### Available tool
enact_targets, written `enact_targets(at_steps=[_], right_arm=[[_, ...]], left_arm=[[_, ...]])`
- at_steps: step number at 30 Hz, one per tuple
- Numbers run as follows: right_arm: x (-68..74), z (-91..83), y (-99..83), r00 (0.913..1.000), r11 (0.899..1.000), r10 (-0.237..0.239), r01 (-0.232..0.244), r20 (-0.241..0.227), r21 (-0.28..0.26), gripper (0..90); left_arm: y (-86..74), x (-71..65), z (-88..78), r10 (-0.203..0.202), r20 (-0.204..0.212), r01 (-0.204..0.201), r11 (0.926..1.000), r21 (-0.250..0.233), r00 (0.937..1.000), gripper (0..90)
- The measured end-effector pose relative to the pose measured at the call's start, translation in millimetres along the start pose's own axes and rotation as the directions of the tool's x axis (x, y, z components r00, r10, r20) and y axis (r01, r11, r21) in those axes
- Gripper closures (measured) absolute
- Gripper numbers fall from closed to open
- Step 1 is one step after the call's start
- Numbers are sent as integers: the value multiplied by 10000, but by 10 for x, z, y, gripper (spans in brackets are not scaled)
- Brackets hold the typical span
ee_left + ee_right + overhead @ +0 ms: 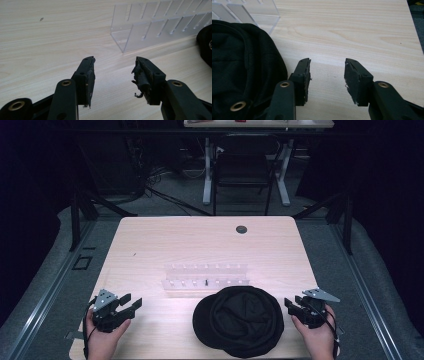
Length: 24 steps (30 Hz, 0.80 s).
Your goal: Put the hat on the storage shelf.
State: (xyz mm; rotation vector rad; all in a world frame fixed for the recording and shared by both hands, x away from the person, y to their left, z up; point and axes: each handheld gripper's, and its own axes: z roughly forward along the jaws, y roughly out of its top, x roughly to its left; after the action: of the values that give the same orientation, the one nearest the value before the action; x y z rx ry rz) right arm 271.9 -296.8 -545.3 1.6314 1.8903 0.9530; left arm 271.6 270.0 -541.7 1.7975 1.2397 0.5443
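A black cap (239, 320) lies flat near the table's front edge, between the two hands. Just behind it stands a clear slotted rack (206, 279). My left gripper (134, 303) rests low at the front left, open, with bare wood between its jaws; the clear rack (155, 27) stands ahead of it to the right, and an edge of the cap (206, 43) shows at far right. My right gripper (289, 305) sits at the front right beside the cap's rim, open and holding nothing. In the right gripper view the cap (239, 65) lies just left of the open right gripper (327, 62).
The light wooden table (165, 240) has a round dark grommet (241, 229) near its far edge. Beyond the table stand a dark chair (243, 170) and a white desk frame. A corner of the rack (249, 12) shows in the right gripper view.
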Motion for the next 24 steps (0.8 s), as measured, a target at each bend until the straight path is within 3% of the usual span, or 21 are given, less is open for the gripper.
enact_targets(at_steps=[5,12,16,19,21,24], right_arm=[[18,-34,28,9999,9997,130,-131,27,230,582],[72,-139,127,9993,9992,208,-197,-315,352,604],[143,-164,215,9988,9975,-24,58,-483,704,618],[231,-186,337,9979,9926,-355,415,-542,1139,621],[274,-211,412,9971,9885,-262,365,-712,1469,624],[335,-236,526,9959,9809,-507,638,-748,1840,627]], left_arm=[[-2,-4,6,-206,87,205,9998,56,9998,487],[-15,-27,7,-28,160,25,9998,171,9999,488],[-32,-21,19,-117,191,112,9997,230,9997,488],[-42,-11,76,-136,208,128,9992,369,9997,488],[-34,-14,67,-127,273,115,9989,444,9995,489],[-36,-37,70,-85,284,75,9994,338,9996,489]])
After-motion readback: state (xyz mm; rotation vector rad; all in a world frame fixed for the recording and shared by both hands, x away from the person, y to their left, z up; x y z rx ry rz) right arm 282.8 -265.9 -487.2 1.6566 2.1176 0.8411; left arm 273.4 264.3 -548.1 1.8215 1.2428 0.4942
